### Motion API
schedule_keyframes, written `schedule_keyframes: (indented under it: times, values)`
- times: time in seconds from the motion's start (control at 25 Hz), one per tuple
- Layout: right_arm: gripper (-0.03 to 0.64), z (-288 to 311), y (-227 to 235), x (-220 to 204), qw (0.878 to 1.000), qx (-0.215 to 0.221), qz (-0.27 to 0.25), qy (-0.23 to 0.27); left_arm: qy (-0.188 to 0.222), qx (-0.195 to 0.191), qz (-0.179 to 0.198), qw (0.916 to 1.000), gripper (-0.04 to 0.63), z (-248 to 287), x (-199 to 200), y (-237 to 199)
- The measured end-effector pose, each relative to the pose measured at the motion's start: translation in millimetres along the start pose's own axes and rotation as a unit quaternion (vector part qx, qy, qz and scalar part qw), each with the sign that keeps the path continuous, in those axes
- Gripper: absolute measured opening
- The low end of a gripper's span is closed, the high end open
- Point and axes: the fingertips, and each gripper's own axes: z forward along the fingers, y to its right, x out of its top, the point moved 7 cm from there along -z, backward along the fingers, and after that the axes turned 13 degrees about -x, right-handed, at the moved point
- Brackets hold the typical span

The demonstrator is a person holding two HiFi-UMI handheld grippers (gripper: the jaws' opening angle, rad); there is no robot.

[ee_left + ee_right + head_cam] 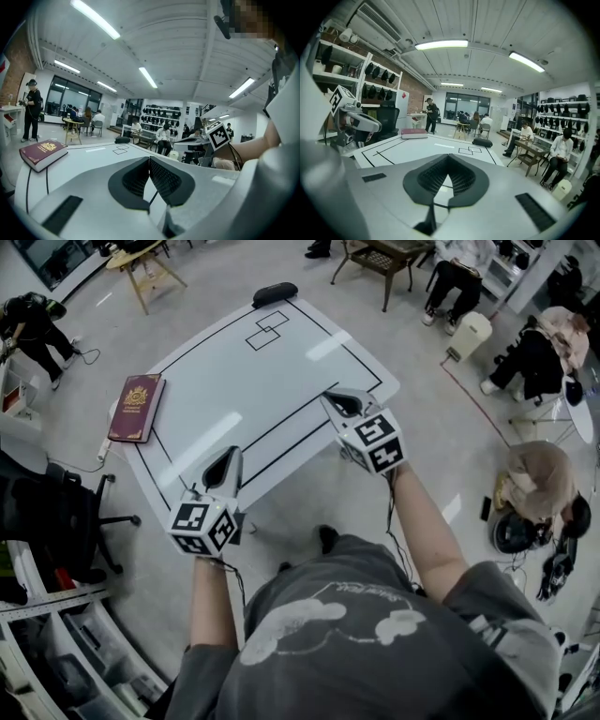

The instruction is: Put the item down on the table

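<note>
Lying flat, maroon book (137, 408), apparently gold-crested

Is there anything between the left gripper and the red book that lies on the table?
Nothing visible. Only bare white table lies between the left gripper and the red book at the table's left edge. The black object sits at the far edge, well aside.

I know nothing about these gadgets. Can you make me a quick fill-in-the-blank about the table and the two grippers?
1. The book lies on the table, on the person's ____ side.
2. The black pouch lies at the table's ____ edge.
3. The left gripper and the right gripper both have their jaws ____, holding nothing.
Missing words: left; far; shut.
</note>
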Motion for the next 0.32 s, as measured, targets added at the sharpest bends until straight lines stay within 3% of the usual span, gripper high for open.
schedule_keyframes:
  times: [0.32]
  values:
    - [-0.002, -18, -37, 4, 1.0, -0.019, -0.006, -0.003, -0.005, -0.018, -0.011, 0.9998, 0.003, -38, -21, 1]
